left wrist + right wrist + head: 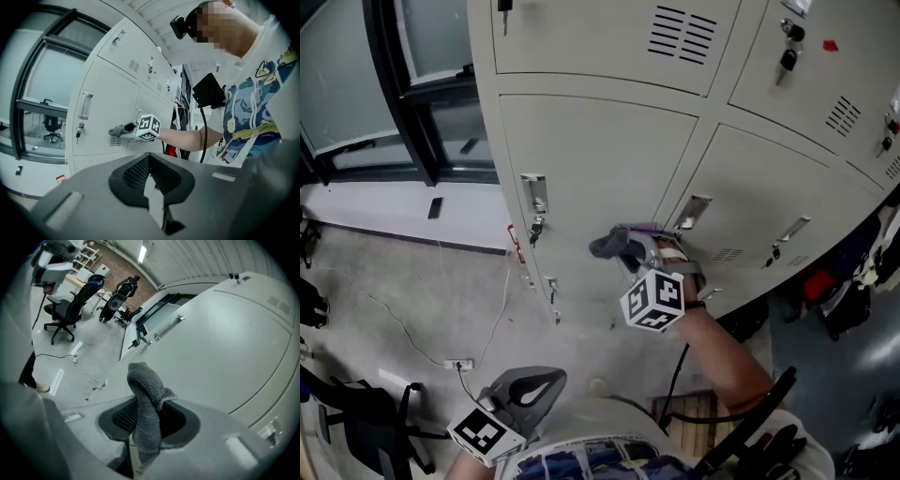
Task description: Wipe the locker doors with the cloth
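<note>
At the far left of the head view, a dark-framed window [412, 84] stands above a grey floor [403, 291] crossed by a thin cable [495, 323]. In the lower left, the left claw [534, 386] hangs low by the person's body, well apart from the lockers. Its own view shows the jaws brought together with nothing between them.

Towards the centre is a pale grey locker door [600, 169], with a metal handle [534, 192] and a key [536, 229] on its left side. Low on this door's right edge sits the grey cloth [609, 246], pinched in the right claw [630, 248]. In the right gripper view the jaws clamp the cloth's lower part, and its folded top pokes out towards the door. Whether the cloth actually touches the metal cannot be told.

Further right is the neighbouring door [769, 178], with its own handle [695, 211] just beside the claw.

The wiping step appears to be in hand, with the cloth at the lower doors. The next move likely calls for pressing the cloth flat to the panel and sweeping across it, steering round the handles and keys.
</note>
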`<state>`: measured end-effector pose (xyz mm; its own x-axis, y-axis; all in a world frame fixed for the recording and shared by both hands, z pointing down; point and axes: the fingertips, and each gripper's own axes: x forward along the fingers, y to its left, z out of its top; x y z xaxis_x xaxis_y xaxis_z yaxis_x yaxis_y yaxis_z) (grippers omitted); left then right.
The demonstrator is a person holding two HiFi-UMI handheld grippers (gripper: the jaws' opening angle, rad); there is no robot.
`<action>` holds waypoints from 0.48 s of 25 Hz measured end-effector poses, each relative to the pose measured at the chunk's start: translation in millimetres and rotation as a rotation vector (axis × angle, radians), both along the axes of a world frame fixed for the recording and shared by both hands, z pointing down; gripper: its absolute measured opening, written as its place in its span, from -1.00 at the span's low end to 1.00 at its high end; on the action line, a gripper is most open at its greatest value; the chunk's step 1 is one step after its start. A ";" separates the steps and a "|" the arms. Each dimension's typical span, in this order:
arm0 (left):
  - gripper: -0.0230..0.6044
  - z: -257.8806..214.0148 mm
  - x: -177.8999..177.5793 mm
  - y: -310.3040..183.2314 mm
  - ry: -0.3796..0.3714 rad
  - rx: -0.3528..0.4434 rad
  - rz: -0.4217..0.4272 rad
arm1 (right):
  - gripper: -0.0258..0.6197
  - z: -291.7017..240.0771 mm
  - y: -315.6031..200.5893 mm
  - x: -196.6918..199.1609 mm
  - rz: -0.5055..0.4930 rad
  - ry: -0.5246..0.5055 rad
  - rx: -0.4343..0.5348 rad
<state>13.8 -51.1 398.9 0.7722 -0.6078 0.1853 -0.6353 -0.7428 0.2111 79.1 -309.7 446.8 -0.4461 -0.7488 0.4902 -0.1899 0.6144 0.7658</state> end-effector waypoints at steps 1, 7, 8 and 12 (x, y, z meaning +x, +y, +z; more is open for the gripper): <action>-0.92 0.5 -0.7 0.6 -0.001 -0.003 -0.002 | -0.57 12.6 -0.4 -0.3 0.003 0.010 -0.020; -0.92 1.0 -5.5 3.4 -0.008 -0.011 -0.014 | -0.57 71.5 -2.1 -0.3 0.020 0.060 -0.108; -0.92 1.0 -5.9 3.7 -0.007 -0.011 -0.016 | -0.57 78.5 -2.5 -0.8 0.021 0.067 -0.116; -0.92 1.8 -5.4 6.6 -0.004 -0.009 -0.015 | -0.57 107.4 -2.1 0.5 0.025 0.089 -0.163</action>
<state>8.4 -44.4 400.7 0.7622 -0.6176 0.1939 -0.6472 -0.7312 0.2153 79.6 -311.9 554.3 -0.3780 -0.6667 0.6424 -0.1425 0.7275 0.6712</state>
